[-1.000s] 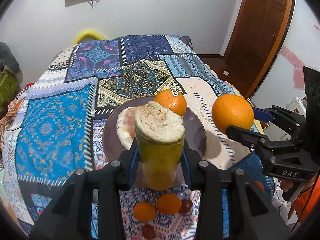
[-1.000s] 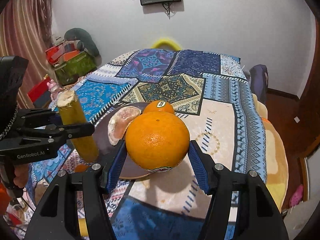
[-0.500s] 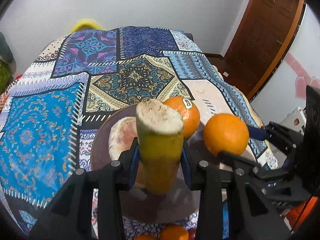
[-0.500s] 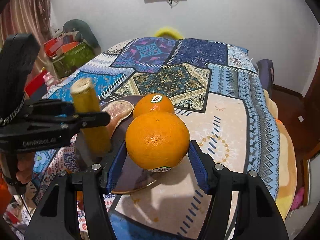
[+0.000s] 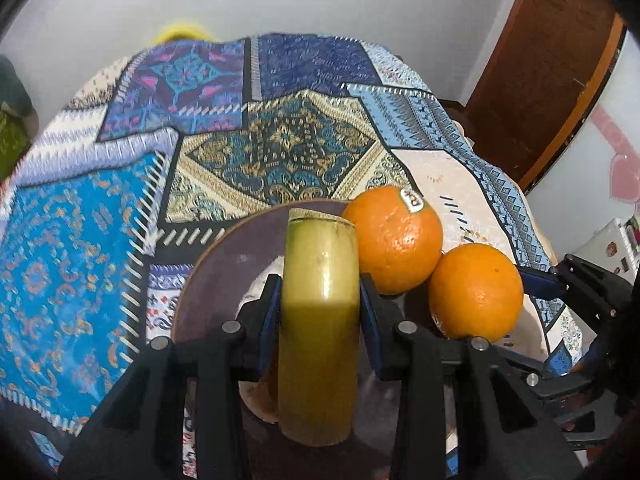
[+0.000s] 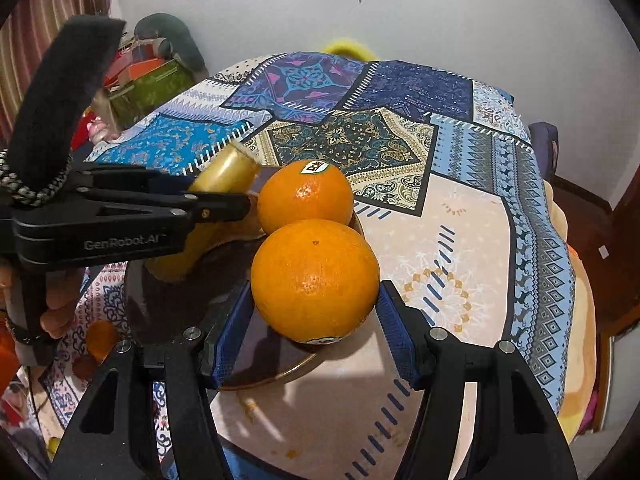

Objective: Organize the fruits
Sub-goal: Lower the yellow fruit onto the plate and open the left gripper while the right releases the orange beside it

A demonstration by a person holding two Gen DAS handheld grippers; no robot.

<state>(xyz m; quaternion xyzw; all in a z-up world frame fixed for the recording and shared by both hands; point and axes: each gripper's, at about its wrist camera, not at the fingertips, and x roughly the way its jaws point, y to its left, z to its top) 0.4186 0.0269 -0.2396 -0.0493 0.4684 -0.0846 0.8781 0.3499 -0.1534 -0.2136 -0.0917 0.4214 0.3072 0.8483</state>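
Observation:
My left gripper is shut on a yellow-green cut stalk piece, held low over a dark brown plate and a pale peeled fruit piece lying on it. A stickered orange sits on the plate's far right side. My right gripper is shut on a second orange, which is down at the plate's right rim, right up against the stickered orange. In the right wrist view the stalk leans away, its lower end hidden behind the left gripper's fingers.
A patchwork cloth covers the table. Small orange fruits lie on the cloth near the plate's front left. A person's hand grips the left tool. Boxes stand beyond the table's left, a wooden door to the right.
Both grippers came down toward the plate. The stalk now hangs low over the peeled fruit piece, and the held orange has closed in beside the stickered orange.

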